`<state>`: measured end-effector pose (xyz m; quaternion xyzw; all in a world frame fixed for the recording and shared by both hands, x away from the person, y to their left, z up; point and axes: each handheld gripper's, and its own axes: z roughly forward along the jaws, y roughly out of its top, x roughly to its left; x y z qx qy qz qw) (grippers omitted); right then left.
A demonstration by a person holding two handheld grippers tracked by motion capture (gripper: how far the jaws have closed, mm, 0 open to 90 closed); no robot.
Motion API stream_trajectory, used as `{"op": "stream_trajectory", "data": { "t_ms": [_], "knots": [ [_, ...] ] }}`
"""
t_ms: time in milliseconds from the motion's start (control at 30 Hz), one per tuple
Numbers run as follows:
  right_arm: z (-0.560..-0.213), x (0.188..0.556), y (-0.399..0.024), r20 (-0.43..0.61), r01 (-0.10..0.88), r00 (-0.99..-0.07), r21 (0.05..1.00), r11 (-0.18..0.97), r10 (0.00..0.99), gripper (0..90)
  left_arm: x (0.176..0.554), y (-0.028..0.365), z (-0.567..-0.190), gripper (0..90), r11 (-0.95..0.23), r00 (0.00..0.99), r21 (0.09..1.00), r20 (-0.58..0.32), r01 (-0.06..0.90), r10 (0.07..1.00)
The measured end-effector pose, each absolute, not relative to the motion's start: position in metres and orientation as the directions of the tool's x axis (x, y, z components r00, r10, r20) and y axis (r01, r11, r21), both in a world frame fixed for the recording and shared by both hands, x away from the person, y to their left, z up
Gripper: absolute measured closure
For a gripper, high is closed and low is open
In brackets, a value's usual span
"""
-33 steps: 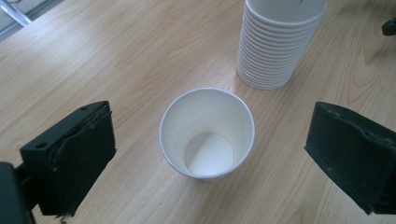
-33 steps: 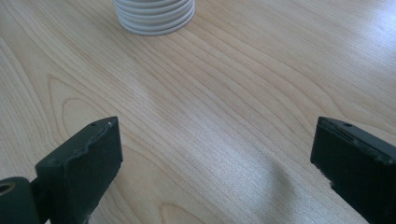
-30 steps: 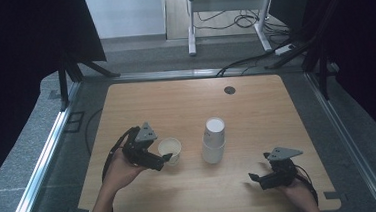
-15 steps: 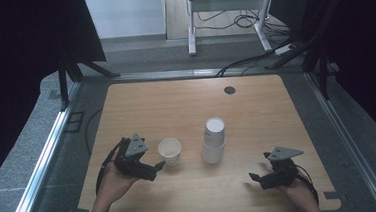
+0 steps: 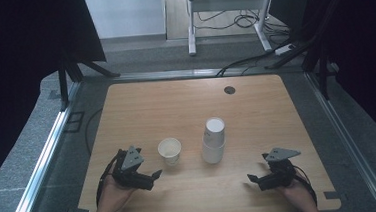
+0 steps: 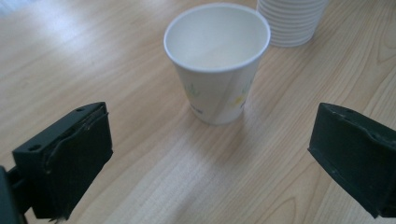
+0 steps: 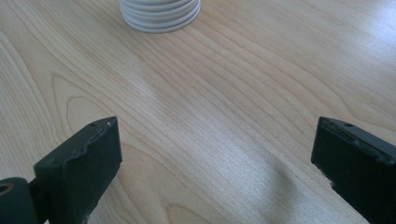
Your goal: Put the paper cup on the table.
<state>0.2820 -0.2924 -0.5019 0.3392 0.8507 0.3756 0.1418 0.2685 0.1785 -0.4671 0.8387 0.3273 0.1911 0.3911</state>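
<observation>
Left tongs (image 5: pixel 156 174): in my left hand near the tabletop's front-left corner, jaws spread wide and holding nothing; the tips point toward the single cup.
Single paper cup (image 5: pixel 169 151): stands upright, mouth up, on the tabletop a little left of centre toward the front edge. In the left gripper view the cup (image 6: pixel 218 60) sits beyond and between my two jaws, touching neither.
Cup stack (image 5: pixel 214 140): a nested stack of white cups, rims down, just right of the single cup and apart from it, near the middle of the tabletop. Its base (image 6: pixel 290 21) shows behind the single cup in the left gripper view.
Right tongs (image 5: pixel 251 178): in my right hand near the front-right corner, jaws wide, gripping nothing, over bare wood.
Stack seen from the right tongs: its ribbed base (image 7: pixel 160 14) lies well ahead, at the far left of the gap between the jaws.
Tabletop (image 5: pixel 176 107): pale wood, with a small dark round hole (image 5: pixel 229 90) near the back edge.
</observation>
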Motion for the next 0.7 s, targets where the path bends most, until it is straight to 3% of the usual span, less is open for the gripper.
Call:
{"op": "stream_trajectory", "data": {
  "t_ms": [700],
  "knots": [
    [-0.512,0.281,-0.289,0.006,0.495,-0.73,0.694,0.522,0.683,1.5,0.268,0.166,-0.512,0.0,-0.532,0.705,0.682,0.035,0.501,0.709]
  ]
}}
